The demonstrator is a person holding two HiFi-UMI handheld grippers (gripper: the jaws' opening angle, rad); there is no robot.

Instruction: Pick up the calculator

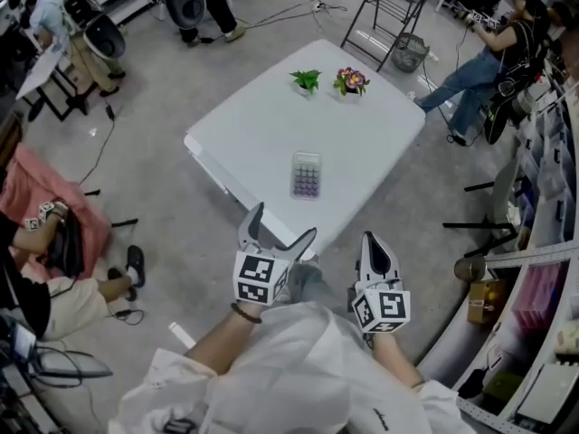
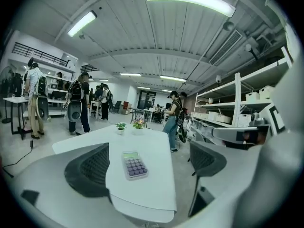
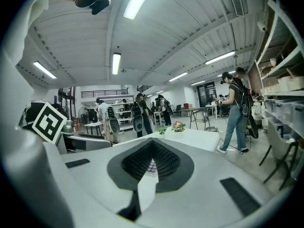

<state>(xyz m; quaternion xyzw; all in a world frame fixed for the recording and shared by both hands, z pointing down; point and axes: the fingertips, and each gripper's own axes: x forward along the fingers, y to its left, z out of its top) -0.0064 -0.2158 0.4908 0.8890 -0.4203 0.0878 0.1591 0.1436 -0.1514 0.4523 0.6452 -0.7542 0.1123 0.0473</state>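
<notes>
Head view, steeply down: approach step, nothing grasped yet. Holds the left claw (image 1: 283, 224) spread wide and empty, just short of the near corner of the white table (image 1: 262, 125). Holds the right claw (image 1: 373, 247) pressed together on nothing, to the right of the left one and likewise short of the table.

Finds the calculator (image 1: 307, 174) lying flat on the tabletop, ahead of the left claw and a little to its right, well apart from both. Seen along the left claw, sits framed between the spread jaws, nearer the left one. Two small potted plants (image 1: 327, 81) far beyond it, near the far edge.

Probably next: carry the left claw forward and down over the calculator, set the jaws across its narrow width, and close only once both pads flank the long edges. Likely awkward, being thin and low: bring the tips almost onto the tabletop to catch any edge. Open the right claw first if picking with that one.
</notes>
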